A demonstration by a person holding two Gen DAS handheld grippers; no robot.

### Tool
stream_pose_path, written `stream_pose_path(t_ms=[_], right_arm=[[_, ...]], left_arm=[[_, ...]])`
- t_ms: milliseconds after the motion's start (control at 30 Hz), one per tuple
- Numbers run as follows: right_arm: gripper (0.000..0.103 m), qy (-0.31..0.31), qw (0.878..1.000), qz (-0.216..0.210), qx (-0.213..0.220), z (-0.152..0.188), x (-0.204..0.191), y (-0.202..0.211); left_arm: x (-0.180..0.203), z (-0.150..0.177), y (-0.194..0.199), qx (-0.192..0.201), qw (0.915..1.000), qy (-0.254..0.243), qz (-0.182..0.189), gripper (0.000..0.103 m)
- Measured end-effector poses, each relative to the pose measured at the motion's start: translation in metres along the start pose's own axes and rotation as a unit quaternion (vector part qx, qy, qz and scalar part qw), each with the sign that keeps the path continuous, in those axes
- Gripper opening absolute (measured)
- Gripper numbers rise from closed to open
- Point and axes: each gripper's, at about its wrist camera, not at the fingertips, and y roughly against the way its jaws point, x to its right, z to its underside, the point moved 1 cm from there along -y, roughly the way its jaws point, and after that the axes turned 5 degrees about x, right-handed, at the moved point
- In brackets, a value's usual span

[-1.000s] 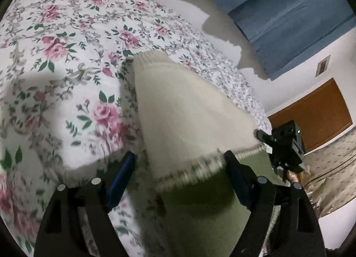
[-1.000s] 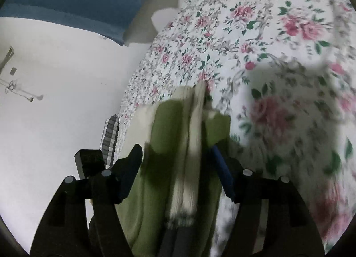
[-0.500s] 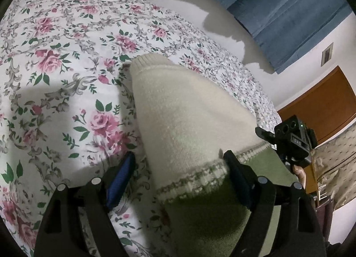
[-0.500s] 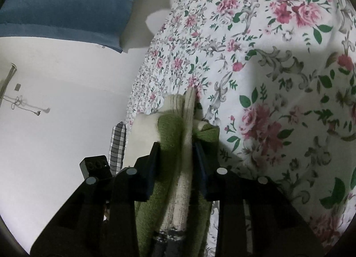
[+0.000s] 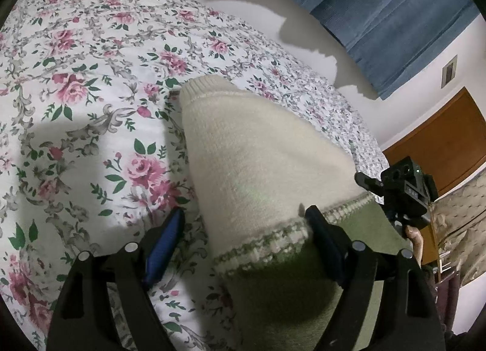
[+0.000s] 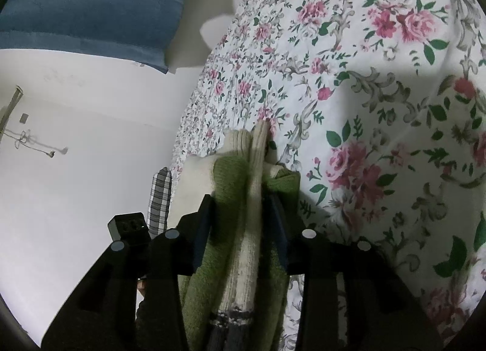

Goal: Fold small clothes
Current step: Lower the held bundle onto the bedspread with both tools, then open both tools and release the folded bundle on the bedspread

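Folding under way on a bed (image 5: pixel 91 114) covered in a rose-print sheet. Left tongs (image 5: pixel 243 229) spread wide, straddling a knitted garment (image 5: pixel 258 162) of cream and olive green; blue-padded finger (image 5: pixel 165 241) clear of the wool on the sheet side, other finger (image 5: pixel 322 238) touching the patterned band where cream meets green, no squeeze visible. Cream part stretched ahead of the left tongs, ribbed end farthest away, green part nearest and under the fingers.

Right tongs (image 6: pixel 243 217) narrowed around a bunched fold of the same garment (image 6: pixel 231 181), green folds against both pads, cream ribbed strip running up the middle and poking out beyond the fingertips; jaws opening at this moment yet pads pressed on the wool on both sides. Dark striped band of the knit nearest the camera, below the right tongs.

Beyond the left tongs, other gripper's camera housing (image 5: pixel 407 187) just past the garment's edge, a fingertip under it. Blue curtain (image 5: pixel 395 17) and wooden door (image 5: pixel 440 144) far behind.
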Motion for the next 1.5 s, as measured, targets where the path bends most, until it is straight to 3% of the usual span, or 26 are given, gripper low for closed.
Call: stream_pose_path(t_ms=[267,633,1000,1167,1400,1500], right_arm=[[0.045,0.006,1.0,0.02,0.009,0.0,-0.005,0.005],[0.063,0.056,0.991,0.115,0.035,0.016,-0.023,0.024],[0.076,0.138,0.965,0.213,0.06,0.04,-0.061,0.037],[0.08,0.162,0.958,0.225,0.071,0.057,-0.08,0.043],[0.081,0.2,0.945,0.245,0.087,0.083,-0.108,0.054],[0.081,0.219,0.938,0.252,0.087,0.094,-0.121,0.054]], left_arm=[[0.004,-0.002,0.003,-0.002,0.9997,-0.004,-0.023,0.081],[0.019,0.006,0.019,0.015,0.9964,-0.025,-0.08,0.081],[0.044,0.023,0.051,0.052,0.9832,-0.052,-0.167,0.086],[0.054,0.034,0.067,0.057,0.9775,-0.06,-0.194,0.086],[0.069,0.049,0.086,0.065,0.9754,-0.064,-0.2,0.086],[0.079,0.053,0.095,0.076,0.97,-0.077,-0.218,0.086]])
